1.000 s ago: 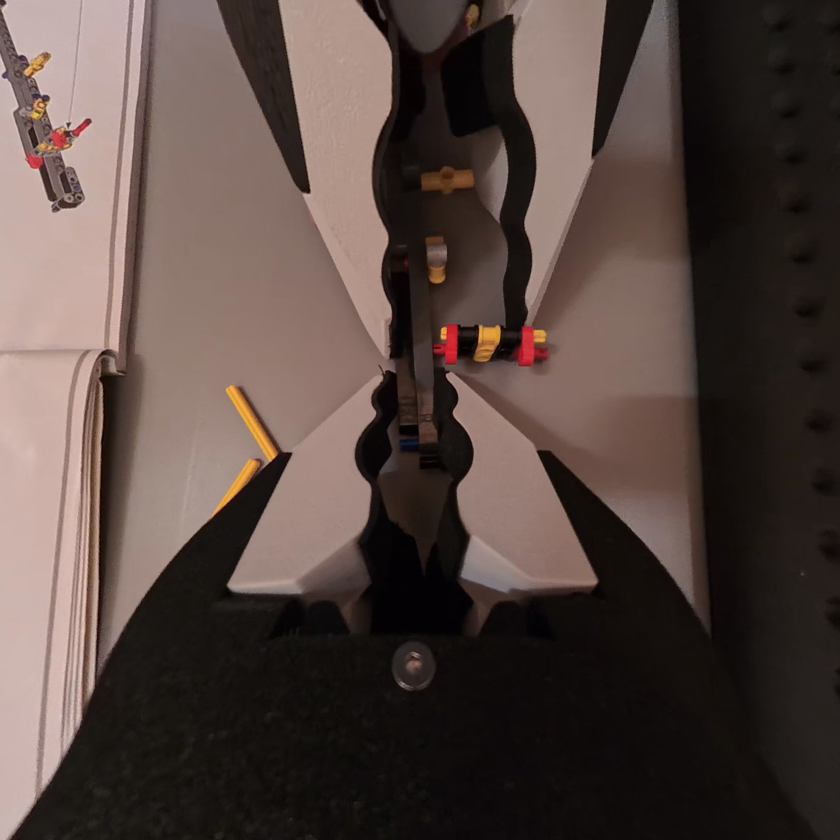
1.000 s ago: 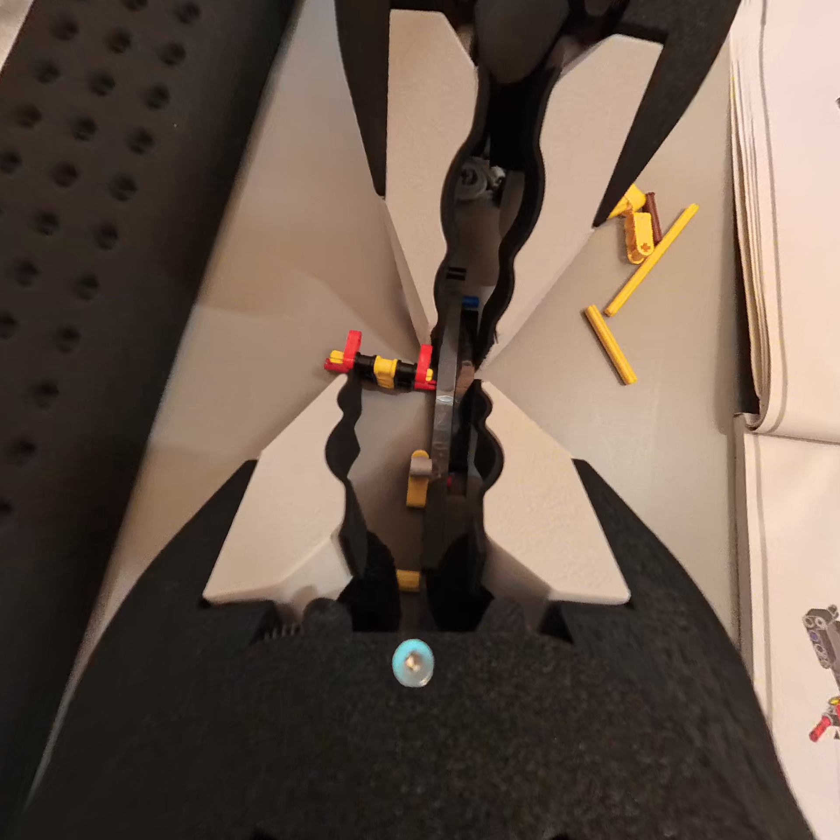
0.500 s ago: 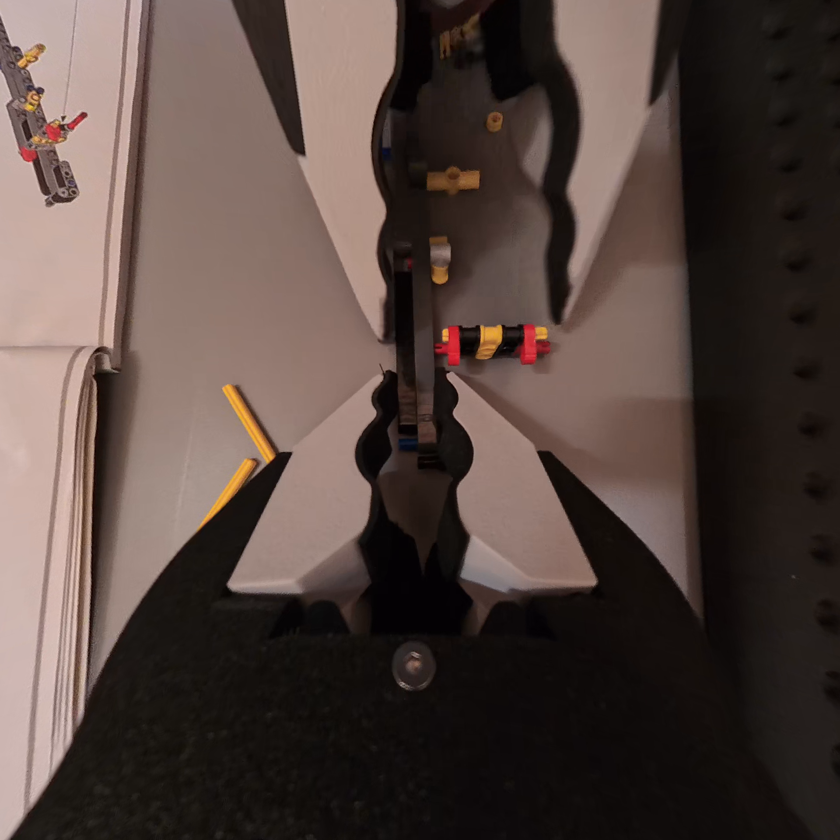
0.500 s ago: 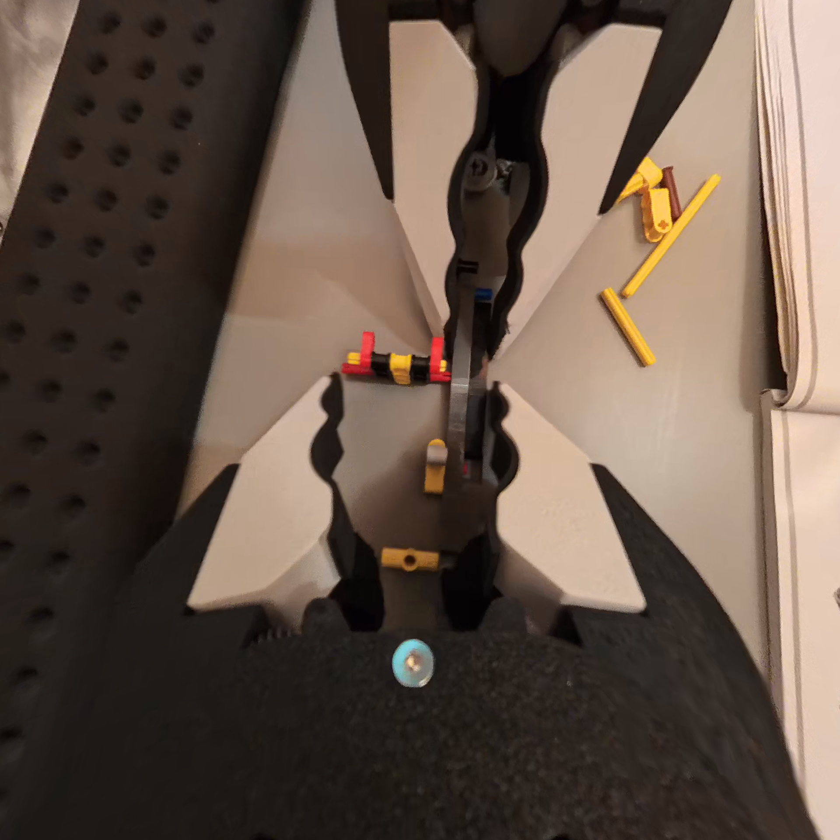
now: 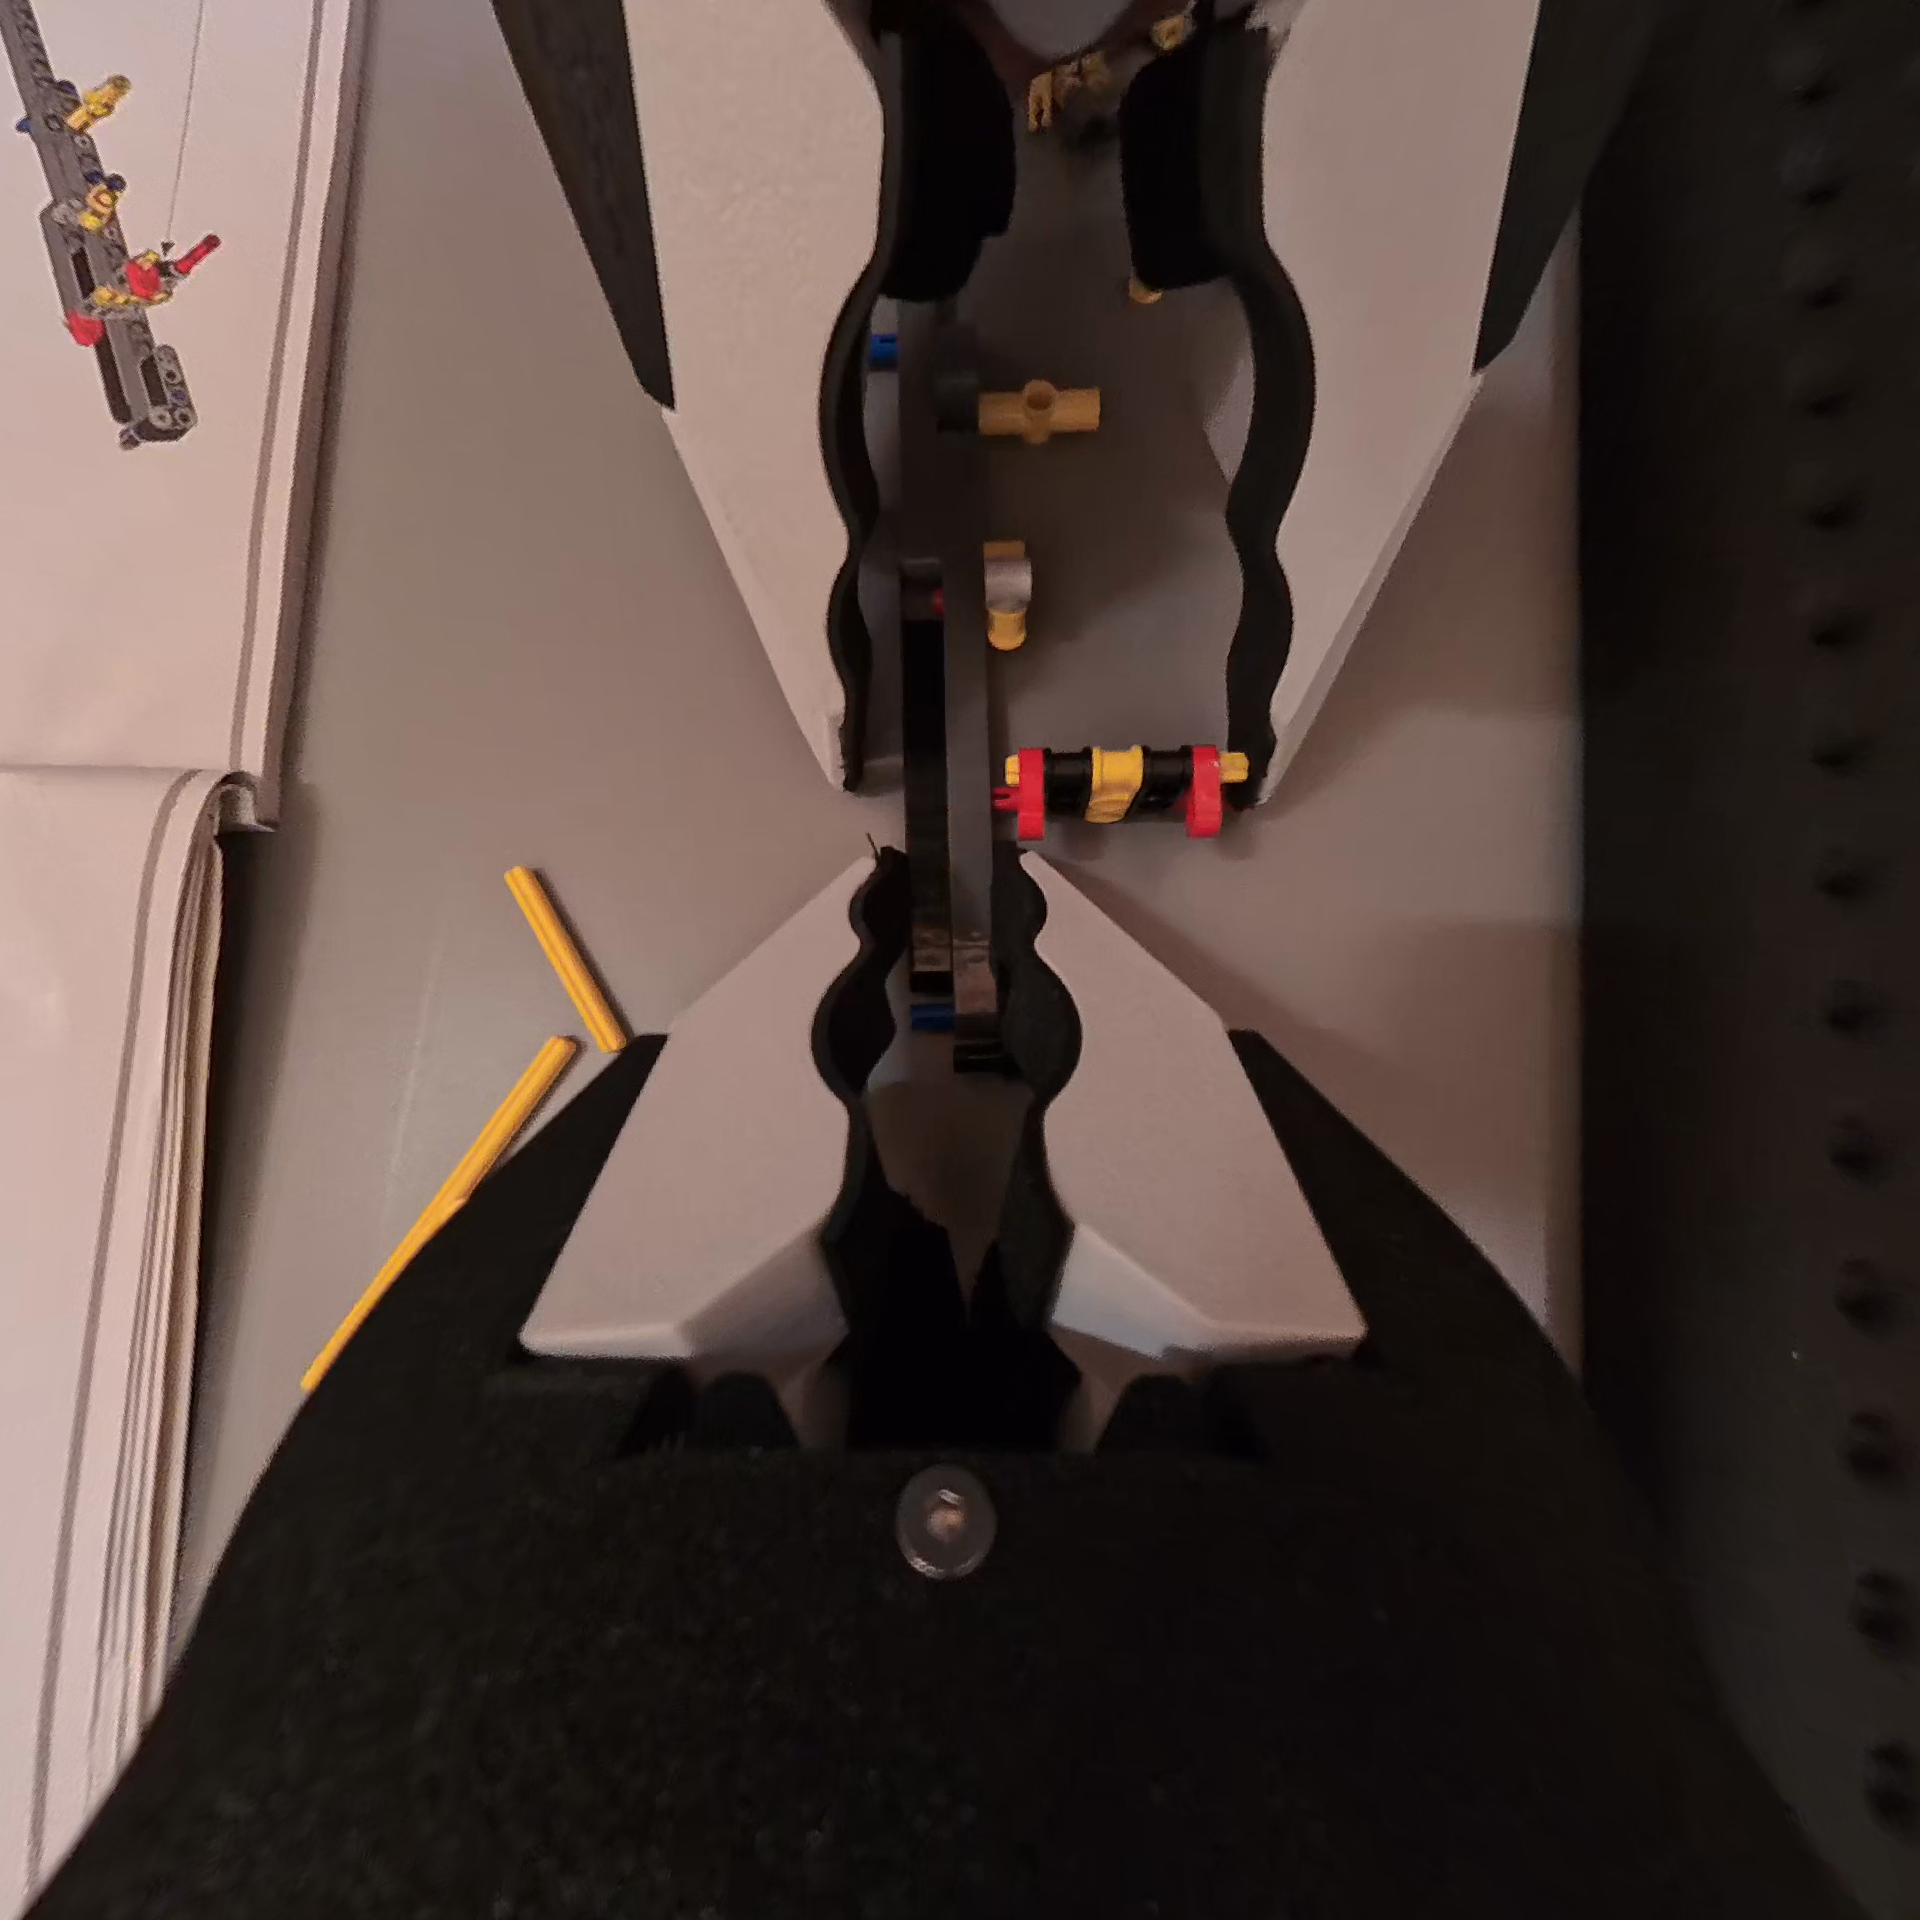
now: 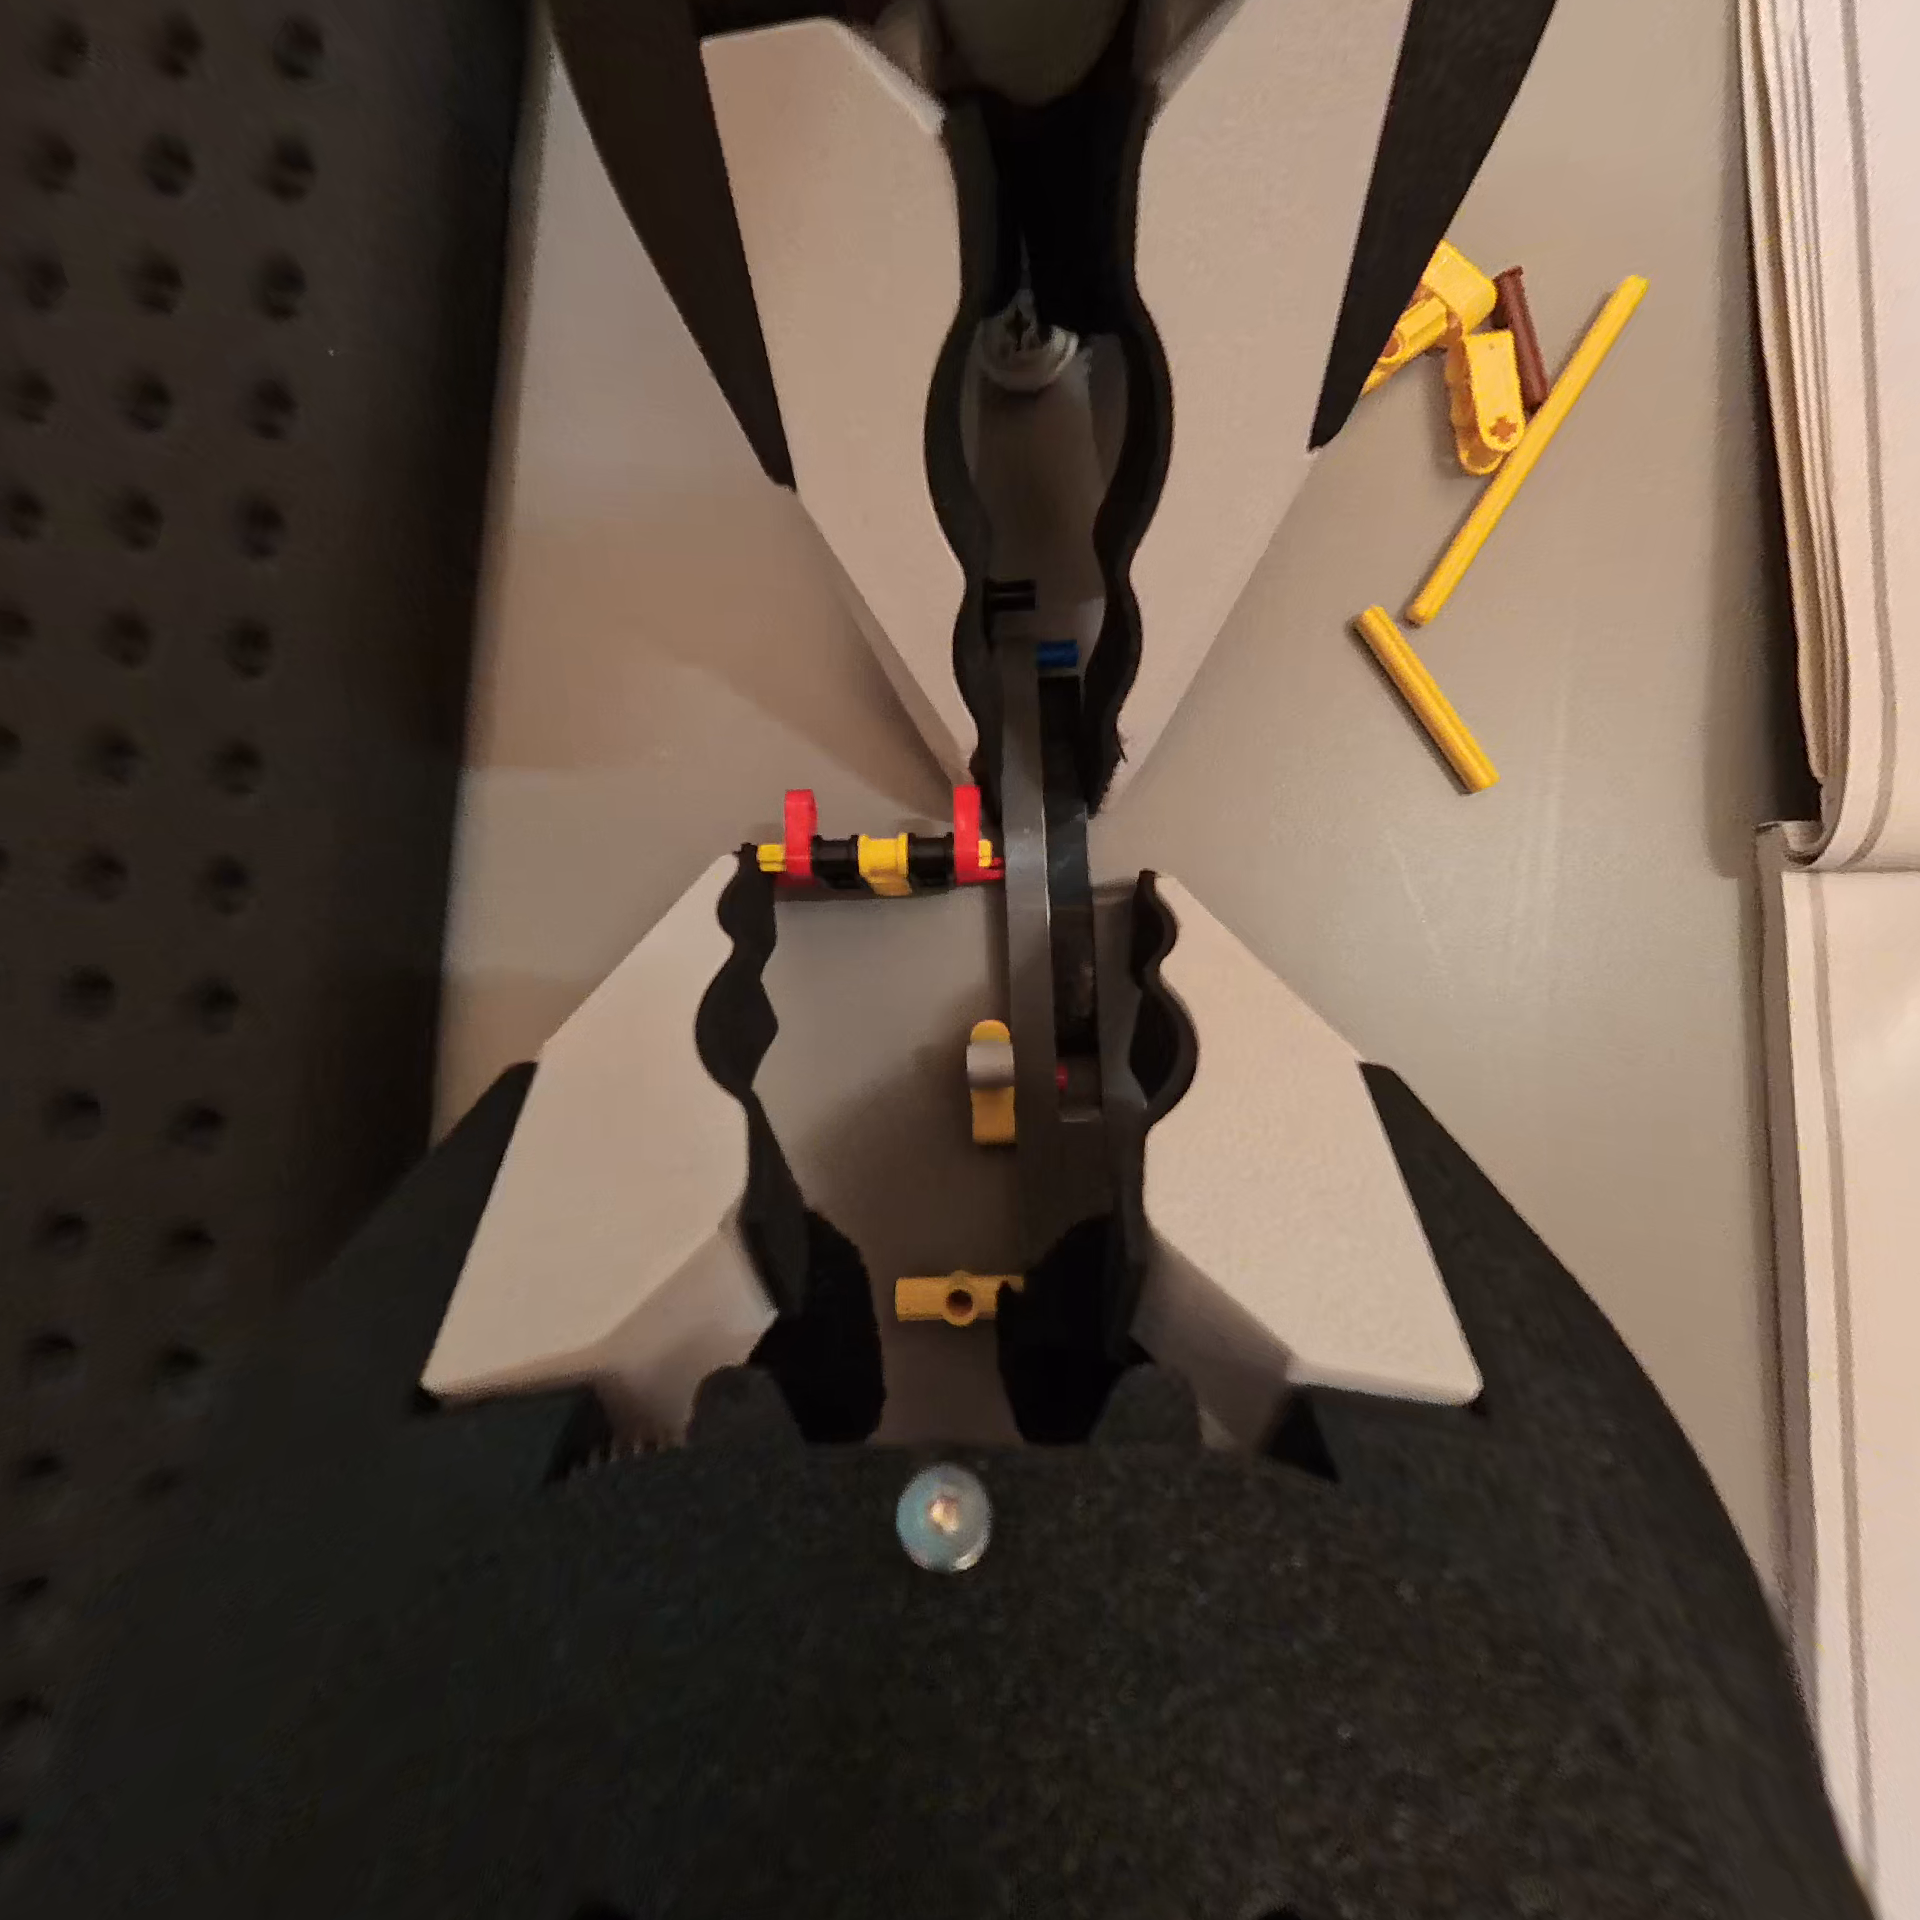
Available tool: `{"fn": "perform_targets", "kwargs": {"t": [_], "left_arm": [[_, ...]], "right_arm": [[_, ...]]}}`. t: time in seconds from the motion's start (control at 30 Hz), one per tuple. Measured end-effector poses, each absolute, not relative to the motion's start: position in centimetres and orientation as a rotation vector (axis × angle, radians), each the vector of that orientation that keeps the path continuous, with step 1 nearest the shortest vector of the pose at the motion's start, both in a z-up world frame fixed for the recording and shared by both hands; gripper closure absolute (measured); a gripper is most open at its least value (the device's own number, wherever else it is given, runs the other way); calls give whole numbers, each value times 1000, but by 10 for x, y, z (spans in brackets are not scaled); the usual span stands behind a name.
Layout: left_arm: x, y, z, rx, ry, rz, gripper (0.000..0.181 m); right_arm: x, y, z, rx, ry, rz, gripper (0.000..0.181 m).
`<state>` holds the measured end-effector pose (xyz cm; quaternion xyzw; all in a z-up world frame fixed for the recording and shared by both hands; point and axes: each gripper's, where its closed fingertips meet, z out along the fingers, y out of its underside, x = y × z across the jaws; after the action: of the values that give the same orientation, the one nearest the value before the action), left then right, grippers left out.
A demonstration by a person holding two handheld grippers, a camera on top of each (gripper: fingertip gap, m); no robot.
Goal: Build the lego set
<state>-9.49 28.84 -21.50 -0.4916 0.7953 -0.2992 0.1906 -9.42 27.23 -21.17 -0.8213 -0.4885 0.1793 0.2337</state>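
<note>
Left gripper (image 5: 940,935) clenched on near end of long black beam (image 5: 945,727). Right gripper (image 6: 956,883) released, facing it. Beam long axis straight between both grippers, along right inner pad (image 6: 1158,997). Red-yellow axle piece (image 6: 878,852) sideways, at right fingertip.

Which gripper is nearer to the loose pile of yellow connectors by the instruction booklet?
Left. In the right wrist view the yellow connectors lie right beside the left gripper's body, far beyond the right gripper, whose open fingers flank the beam assembly. The left gripper clamps that assembly's other end.
</note>
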Motion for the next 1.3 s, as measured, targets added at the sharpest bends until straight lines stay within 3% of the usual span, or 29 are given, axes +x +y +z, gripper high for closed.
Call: {"fn": "perform_targets", "kwargs": {"t": [0.37,0.47,0.67,0.73,0.83,1.0,1.3], "left_arm": [[-95,290,-215,-1369,2254,-861,167],[-94,290,-215,-1422,2221,-884,167],[-94,288,-213,-1566,2152,-933,167],[-96,287,-210,-1663,2123,-1023,167],[-93,285,-202,-1840,2010,-1217,167],[-88,285,-193,-1964,1858,-1373,167],[-80,266,-173,-1776,1856,-1399,167]], "right_arm": [[-92,272,-212,-2205,-1350,485,111],[-89,269,-216,-2247,-1371,344,90],[-76,277,-176,-2126,-1061,-26,108],[-74,269,-165,-2104,-877,-102,133],[-84,253,-159,-2081,-642,-75,131],[-75,254,-169,-2151,-278,-157,154],[-71,260,-165,-2127,-240,-141,172]]}}
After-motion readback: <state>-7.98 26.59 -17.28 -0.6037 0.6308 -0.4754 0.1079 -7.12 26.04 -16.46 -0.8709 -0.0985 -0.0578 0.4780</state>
